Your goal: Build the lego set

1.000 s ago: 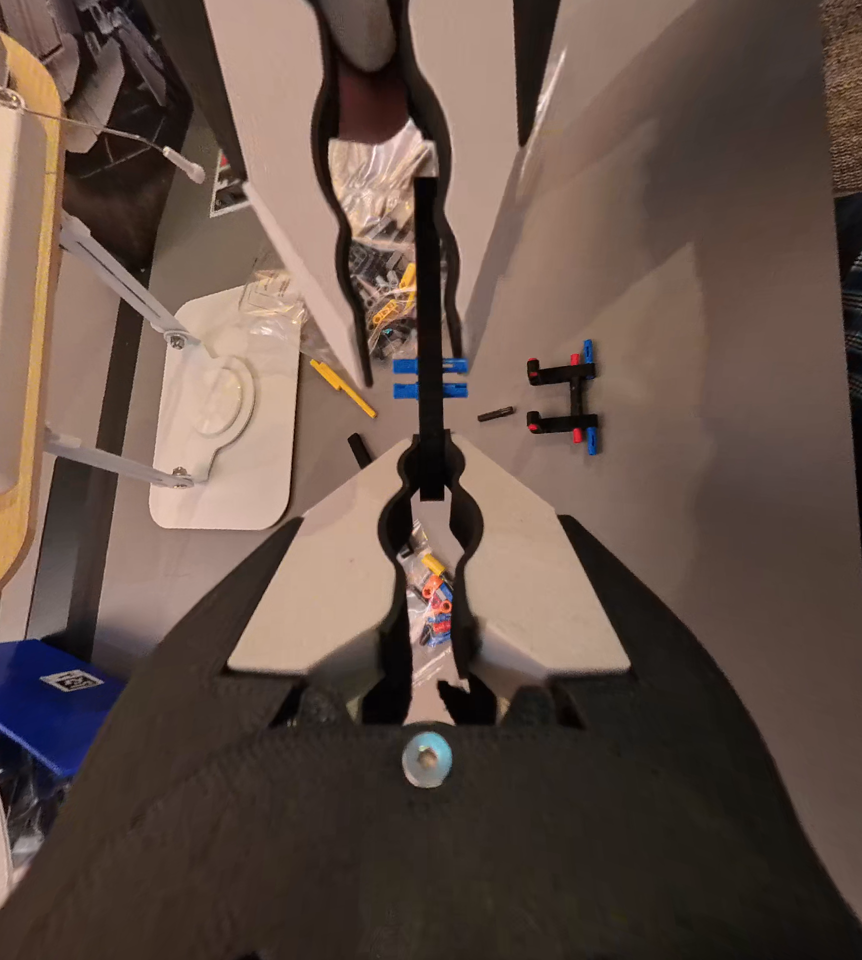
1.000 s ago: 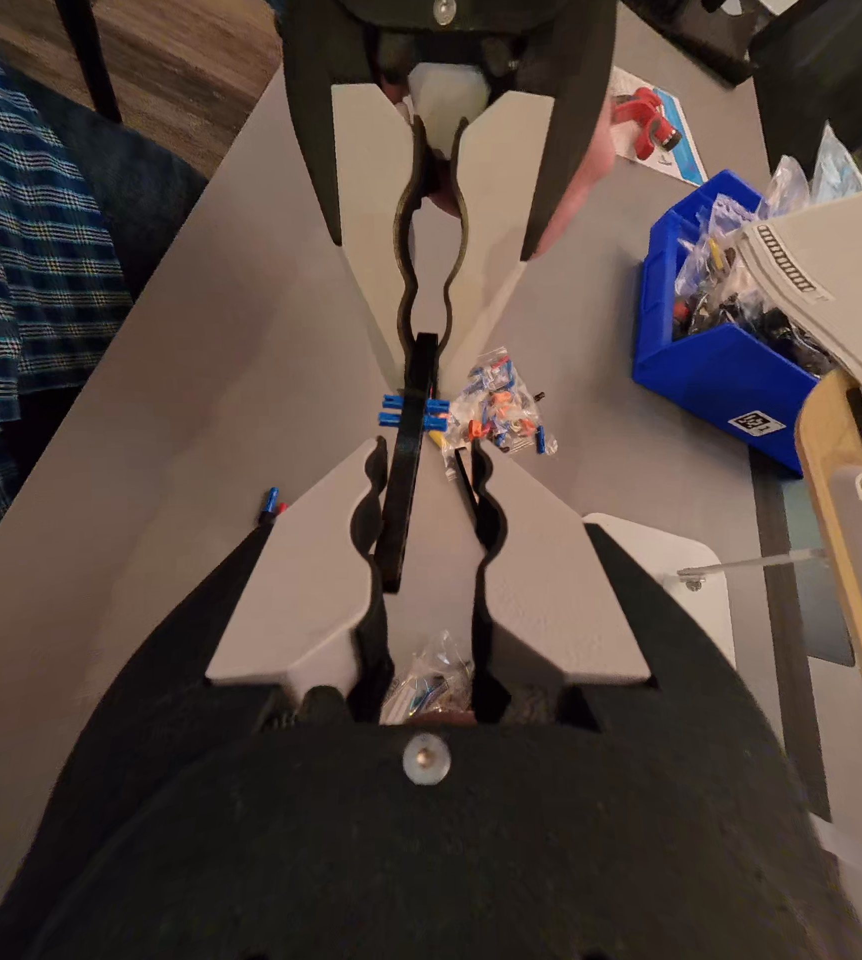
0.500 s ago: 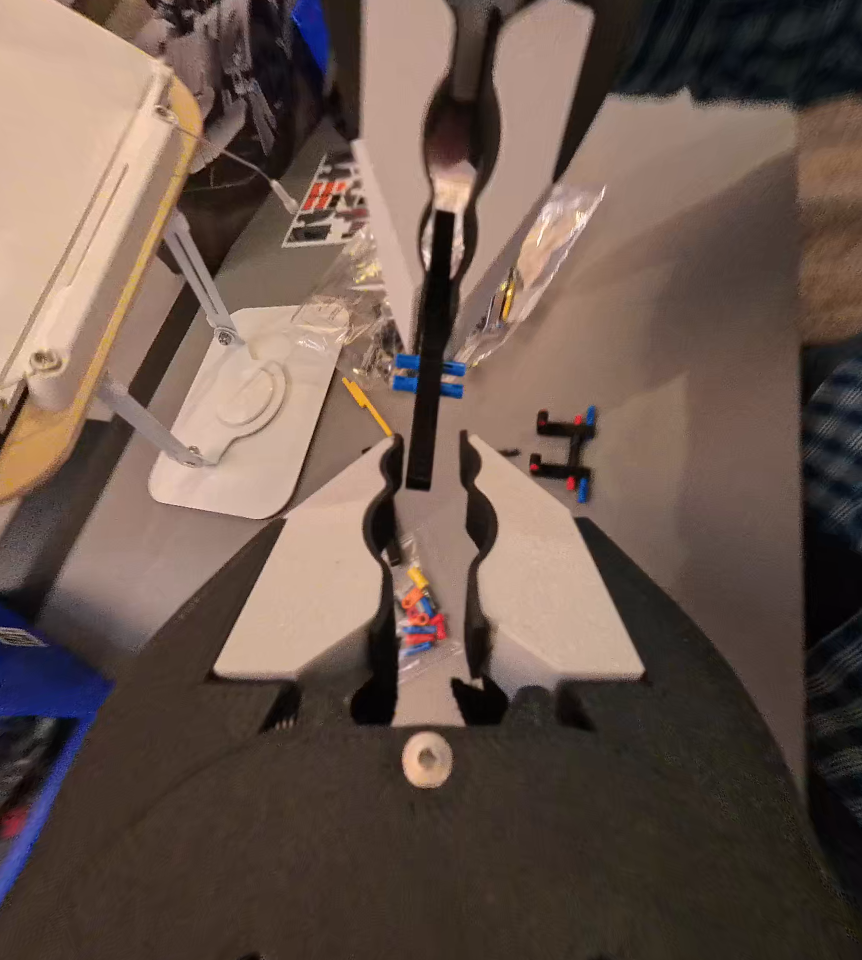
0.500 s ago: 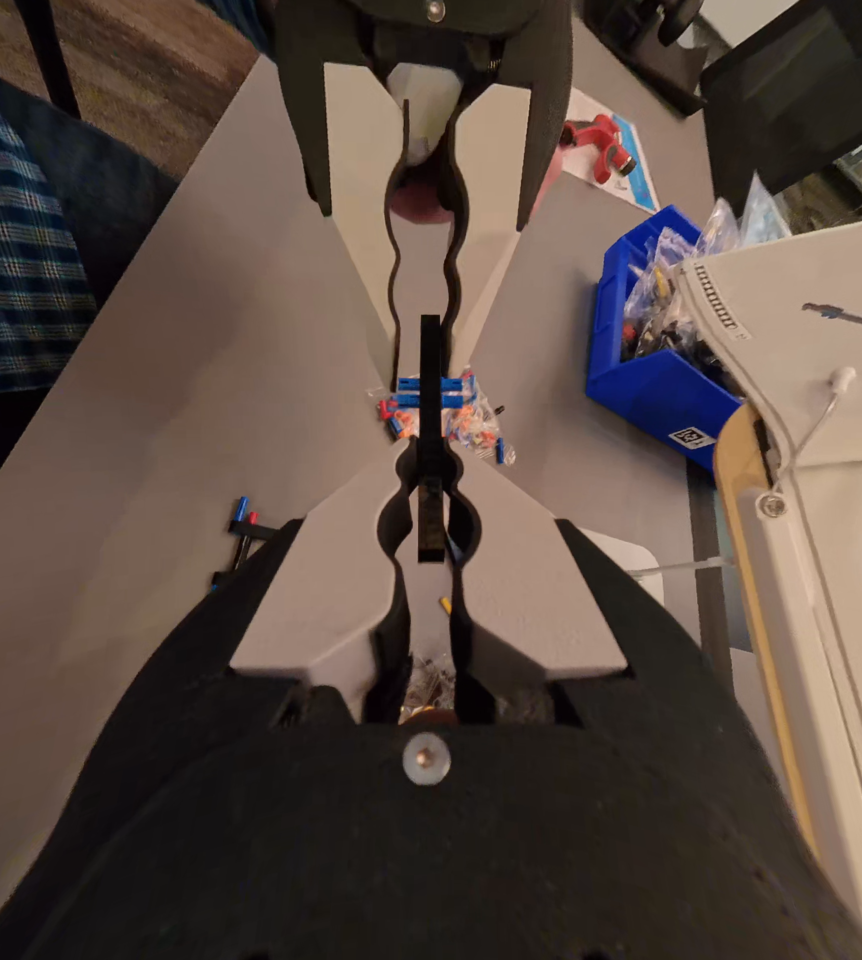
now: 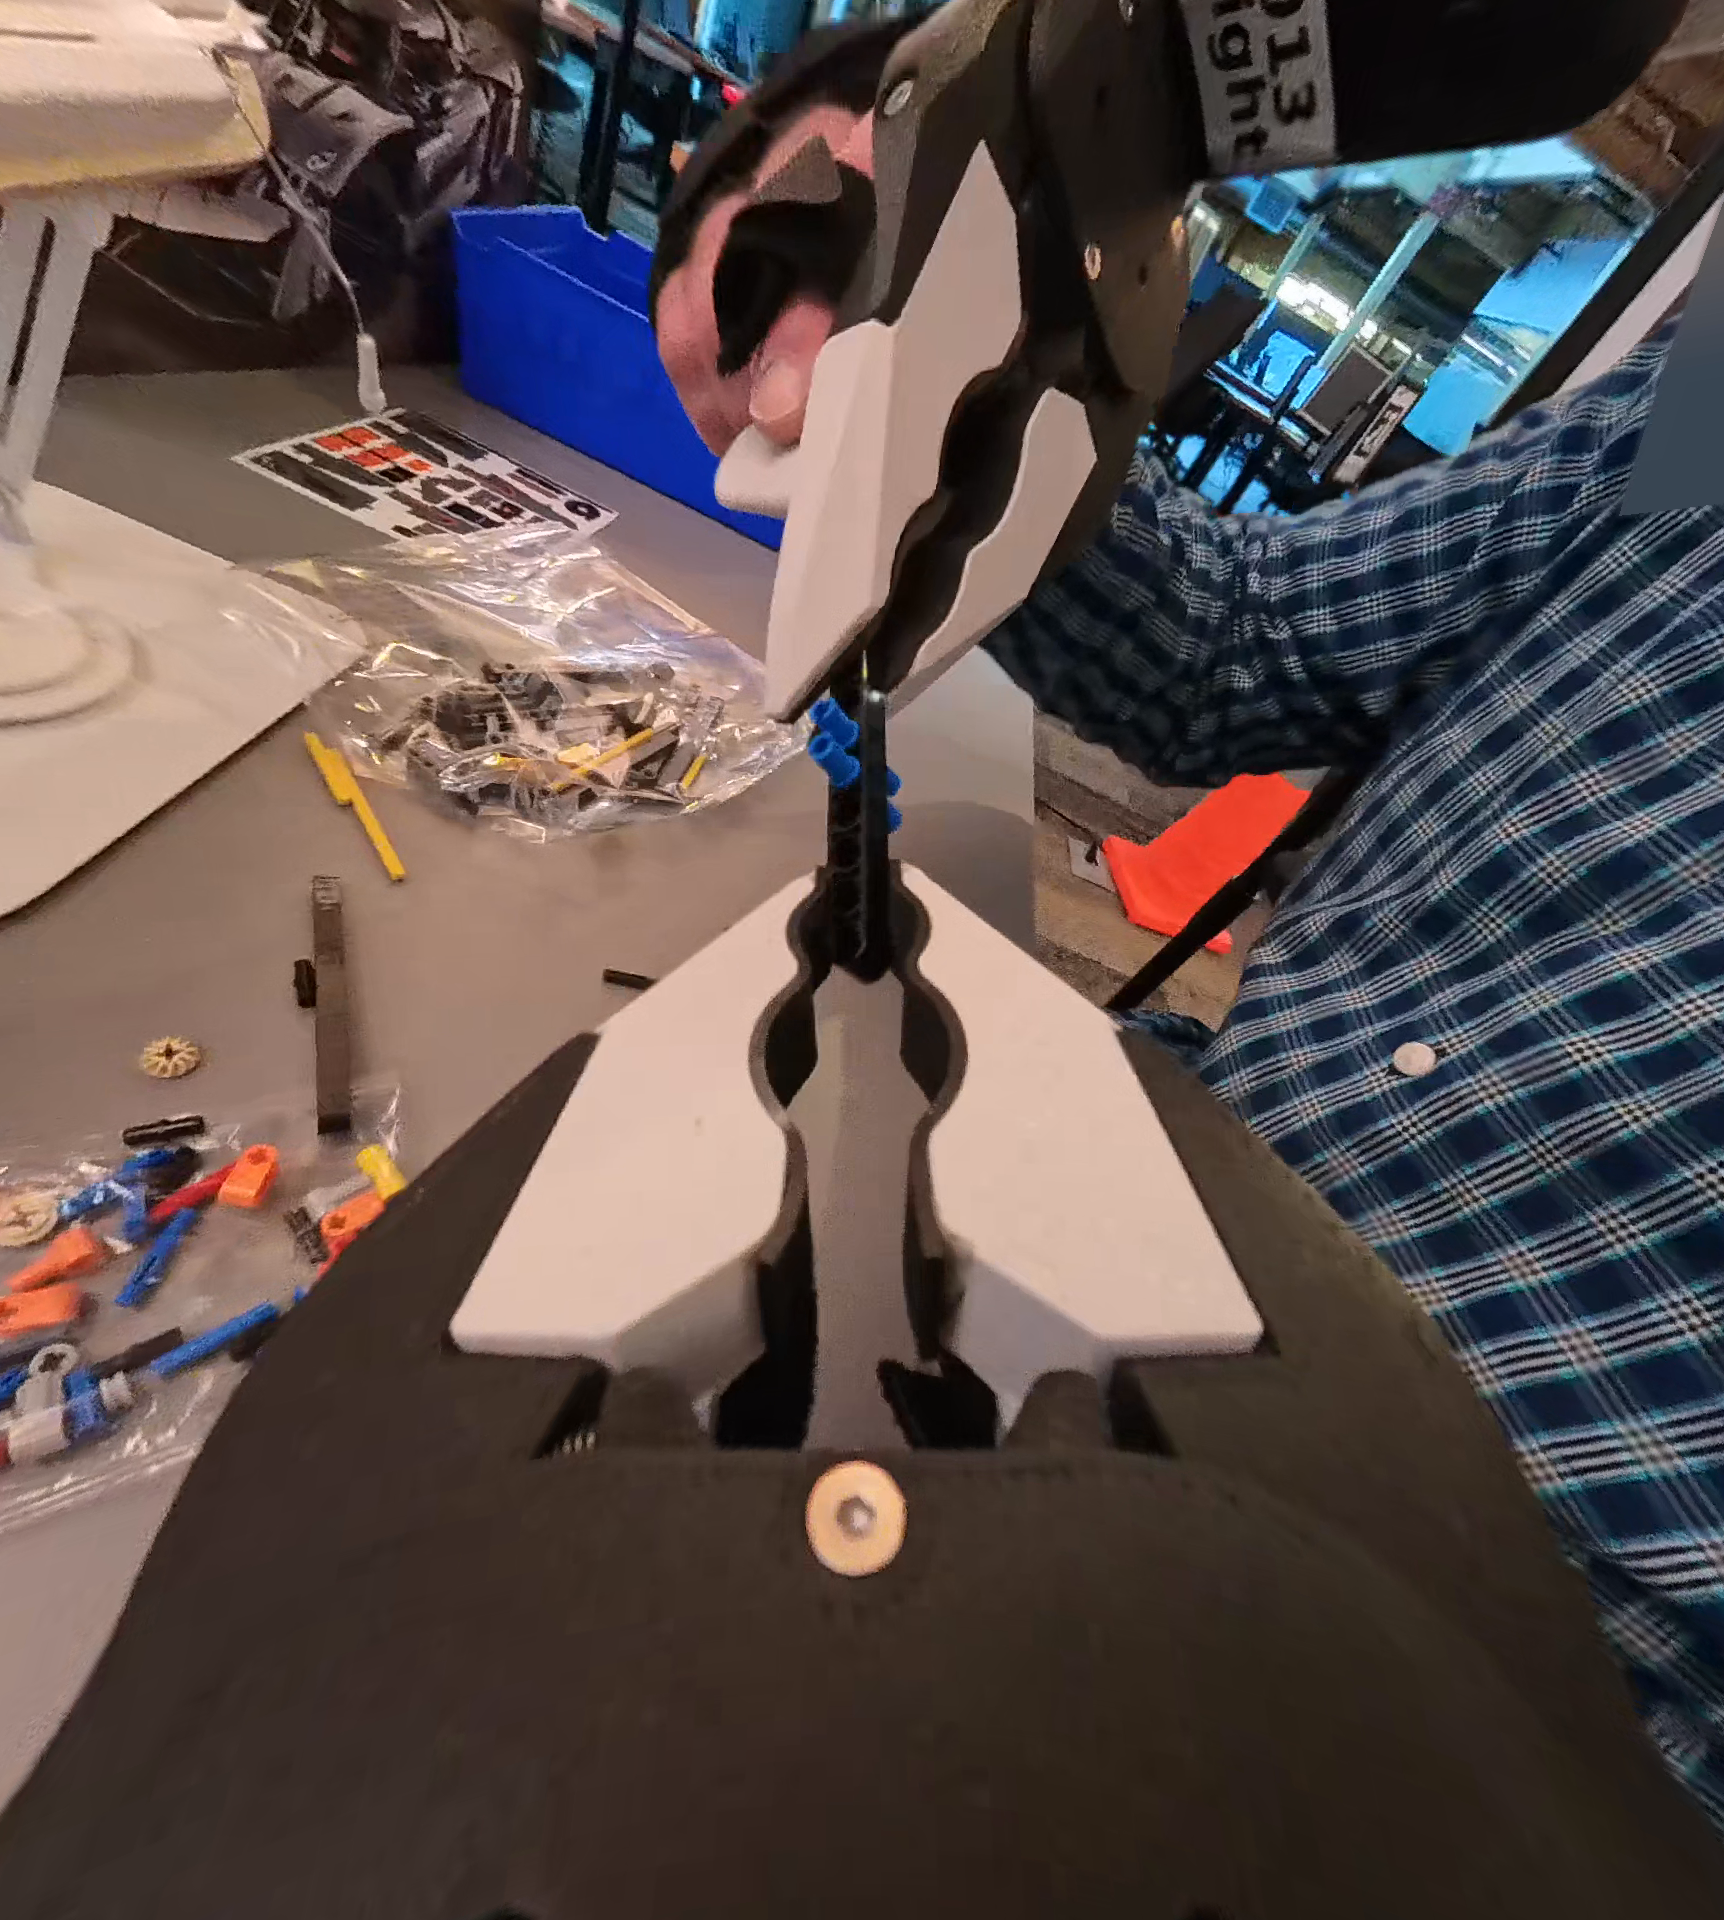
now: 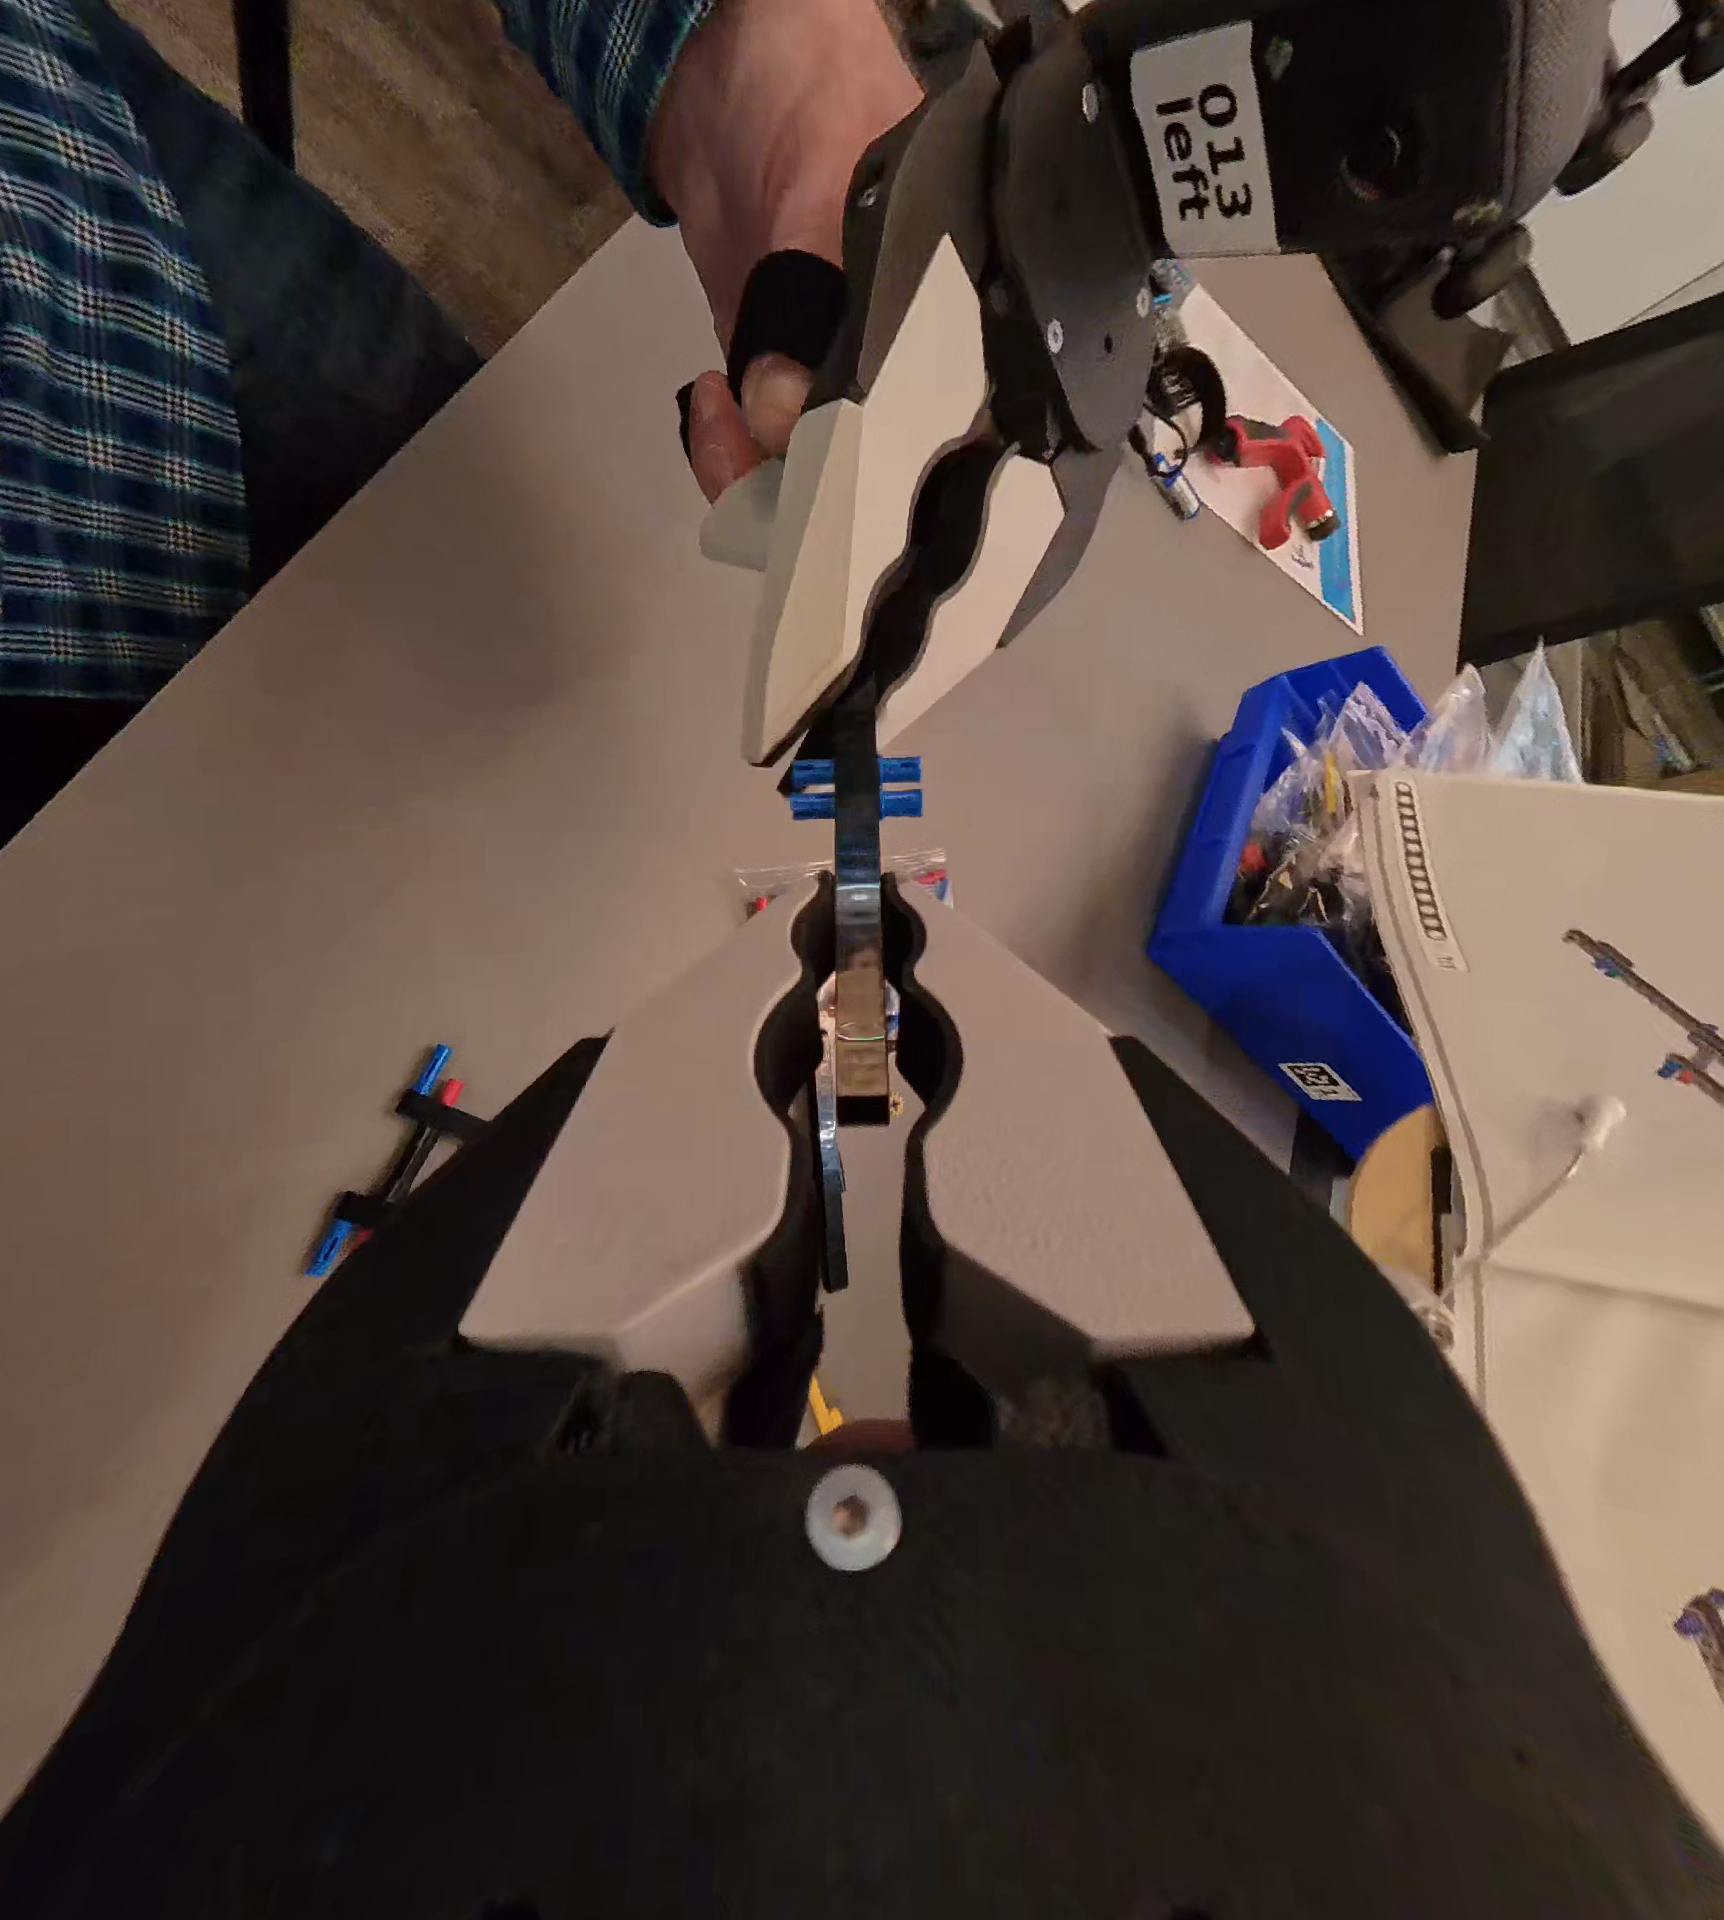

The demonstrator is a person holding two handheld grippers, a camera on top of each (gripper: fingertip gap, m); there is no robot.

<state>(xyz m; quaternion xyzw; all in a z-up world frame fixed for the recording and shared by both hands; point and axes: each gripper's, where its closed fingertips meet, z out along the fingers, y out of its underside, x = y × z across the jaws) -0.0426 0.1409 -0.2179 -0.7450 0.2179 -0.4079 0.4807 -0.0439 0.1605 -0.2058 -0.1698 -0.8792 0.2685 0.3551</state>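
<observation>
Spanning both tongs lengthwise, black beam [image 5: 860,831]

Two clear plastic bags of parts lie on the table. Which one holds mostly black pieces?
The bag farther from the left gripper, beside the white stand base. The nearer bag at the left edge holds blue, orange and red pieces instead.

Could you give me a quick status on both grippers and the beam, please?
Left gripper and right gripper shut on black beam, one per end. Beam off the table, blue pins seated. Nothing in the way.
</observation>
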